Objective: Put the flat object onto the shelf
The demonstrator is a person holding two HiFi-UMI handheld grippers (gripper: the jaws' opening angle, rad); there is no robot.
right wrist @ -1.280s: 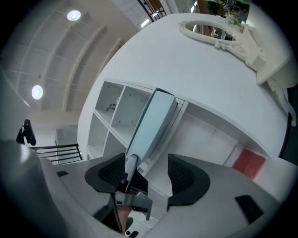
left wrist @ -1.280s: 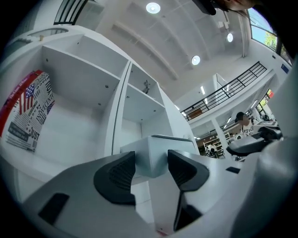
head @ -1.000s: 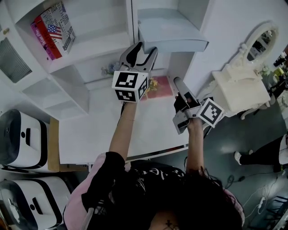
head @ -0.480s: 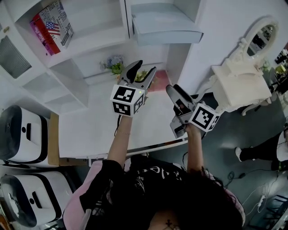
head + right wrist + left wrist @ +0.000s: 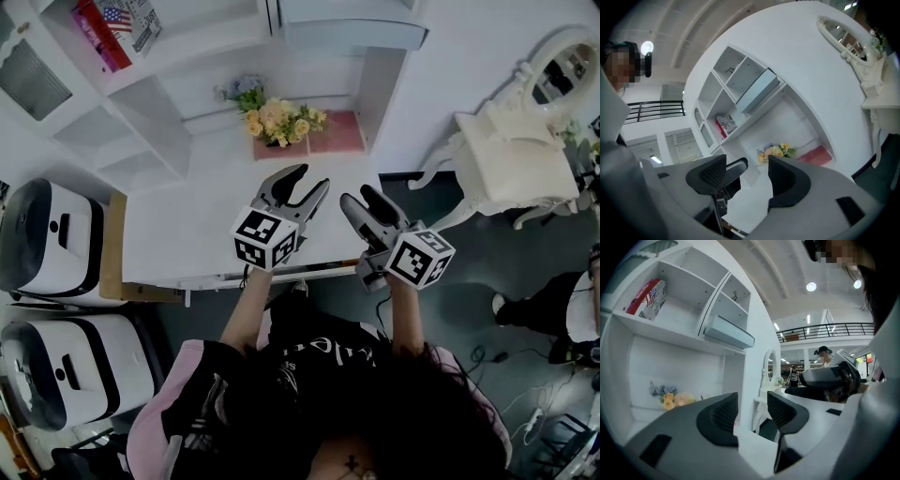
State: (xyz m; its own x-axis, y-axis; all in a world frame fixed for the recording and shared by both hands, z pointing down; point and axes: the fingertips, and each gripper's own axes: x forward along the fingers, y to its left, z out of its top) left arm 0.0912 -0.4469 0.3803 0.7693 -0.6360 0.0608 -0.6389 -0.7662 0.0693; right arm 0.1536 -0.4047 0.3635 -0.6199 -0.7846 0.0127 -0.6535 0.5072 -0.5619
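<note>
A white desk [image 5: 187, 234] stands against a white shelf unit [image 5: 202, 56]. Flowers [image 5: 281, 117] and a pink mat [image 5: 339, 131] are at the back of the desk. A white dressing table [image 5: 511, 159] stands on the dark floor to the right, and two white machines [image 5: 47, 248] to the left.

The pale blue flat box [image 5: 352, 36] lies flat on the shelf above the desk. Its long axis runs along the shelf front, and its front edge sticks out.

Both grippers are over the desk's near edge. The left gripper [image 5: 309, 178] has its jaws apart; they have just been closing a little, with nothing between them. The right gripper [image 5: 359, 195] is also apart and empty.
</note>
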